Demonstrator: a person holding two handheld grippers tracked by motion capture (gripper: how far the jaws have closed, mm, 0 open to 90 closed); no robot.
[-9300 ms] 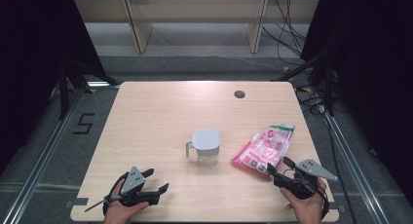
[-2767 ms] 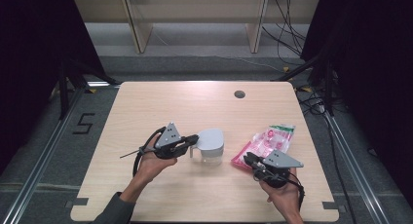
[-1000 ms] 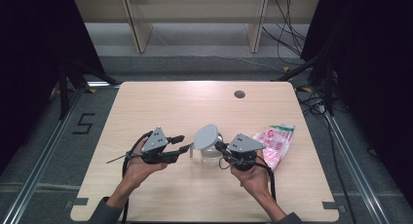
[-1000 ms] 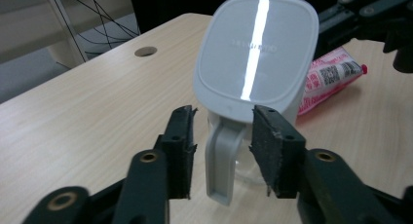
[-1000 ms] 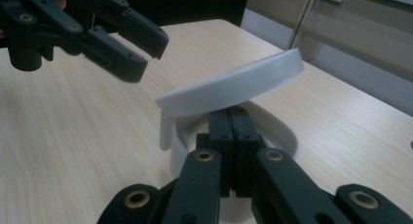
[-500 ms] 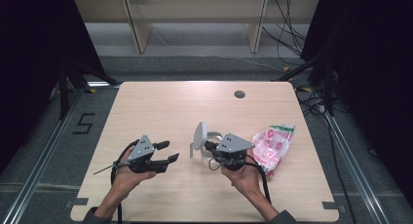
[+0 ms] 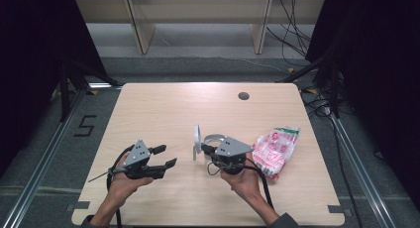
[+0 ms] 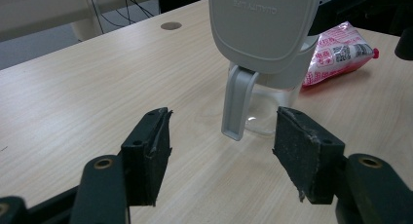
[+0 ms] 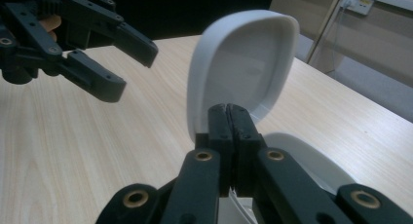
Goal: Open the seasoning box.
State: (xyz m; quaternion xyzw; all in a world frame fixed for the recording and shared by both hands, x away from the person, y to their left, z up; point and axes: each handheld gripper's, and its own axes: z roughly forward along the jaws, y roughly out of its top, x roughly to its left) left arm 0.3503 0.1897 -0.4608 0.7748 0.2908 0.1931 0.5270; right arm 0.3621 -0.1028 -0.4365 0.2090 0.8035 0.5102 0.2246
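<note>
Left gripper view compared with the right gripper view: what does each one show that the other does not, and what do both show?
Left gripper view: the container's clear body, its grey handle and the pink packet behind it. Right gripper view: the right gripper, jaws shut on the raised lid's edge, the lid's inner face, and the left gripper open beyond. Both: the lid and wooden table.

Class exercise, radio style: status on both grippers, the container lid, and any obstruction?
Right gripper shut on lid, lid swung upright. Left gripper open, short of container. Pink packet lies aside, clear.
</note>
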